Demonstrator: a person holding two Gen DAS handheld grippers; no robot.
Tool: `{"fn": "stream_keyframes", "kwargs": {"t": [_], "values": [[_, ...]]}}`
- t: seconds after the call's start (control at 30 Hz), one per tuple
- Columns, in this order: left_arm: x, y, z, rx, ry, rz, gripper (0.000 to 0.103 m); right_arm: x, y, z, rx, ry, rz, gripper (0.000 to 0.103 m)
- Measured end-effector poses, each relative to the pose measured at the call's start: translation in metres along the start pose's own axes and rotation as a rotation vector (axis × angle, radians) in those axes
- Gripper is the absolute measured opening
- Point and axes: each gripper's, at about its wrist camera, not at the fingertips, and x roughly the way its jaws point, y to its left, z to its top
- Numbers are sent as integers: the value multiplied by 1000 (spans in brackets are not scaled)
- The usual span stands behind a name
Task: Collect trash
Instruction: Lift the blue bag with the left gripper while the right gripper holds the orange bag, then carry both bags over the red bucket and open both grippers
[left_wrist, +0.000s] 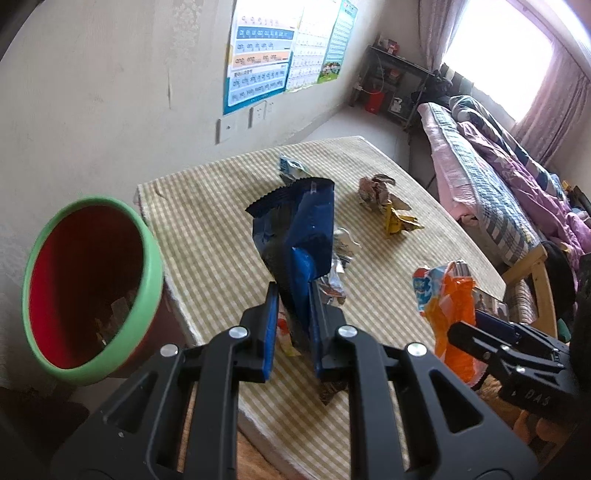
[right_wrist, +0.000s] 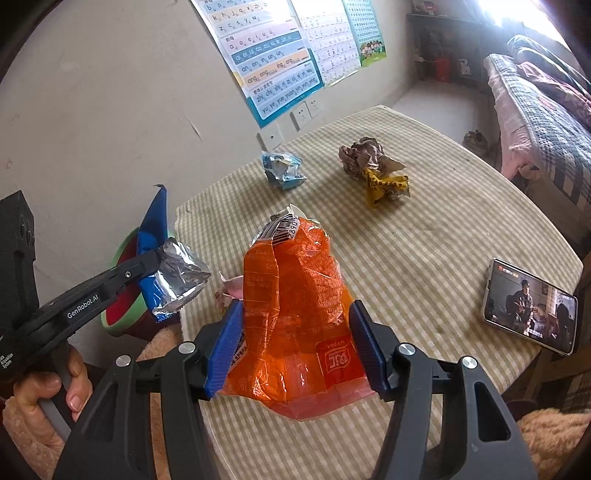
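My left gripper (left_wrist: 293, 291) is shut on a dark blue snack bag (left_wrist: 295, 229) with a silver lining, held upright above the table's left edge. A red bin with a green rim (left_wrist: 151, 258) stands just left of it, beside the table. My right gripper (right_wrist: 295, 306) is shut on a crinkled orange plastic bag (right_wrist: 295, 280), its blue pads pressing both sides just above the checked tablecloth (right_wrist: 424, 240). The right wrist view also shows the left gripper (right_wrist: 155, 258) with its blue bag over the bin. A hand holds that gripper's handle.
Loose trash lies on the table: a light blue wrapper (right_wrist: 282, 170), a crumpled brown and yellow wrapper (right_wrist: 373, 166) and a small pink one (right_wrist: 229, 288). A phone (right_wrist: 528, 306) with its screen lit rests at the right edge. A bed (left_wrist: 491, 177) stands beyond the table.
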Motion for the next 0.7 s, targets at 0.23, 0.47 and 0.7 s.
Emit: {"fn": "stream_keyframes", "kwargs": {"t": [0.23, 0.47, 0.7], "values": [[-4, 17, 5, -8, -23, 76, 15, 20, 17, 6, -75, 23, 32, 57], [-8, 42, 12, -26, -50, 134, 15, 34, 32, 18, -68, 41, 97, 57], [-18, 75, 10, -59, -65, 178, 15, 49, 69, 37, -133, 47, 137, 57]]}}
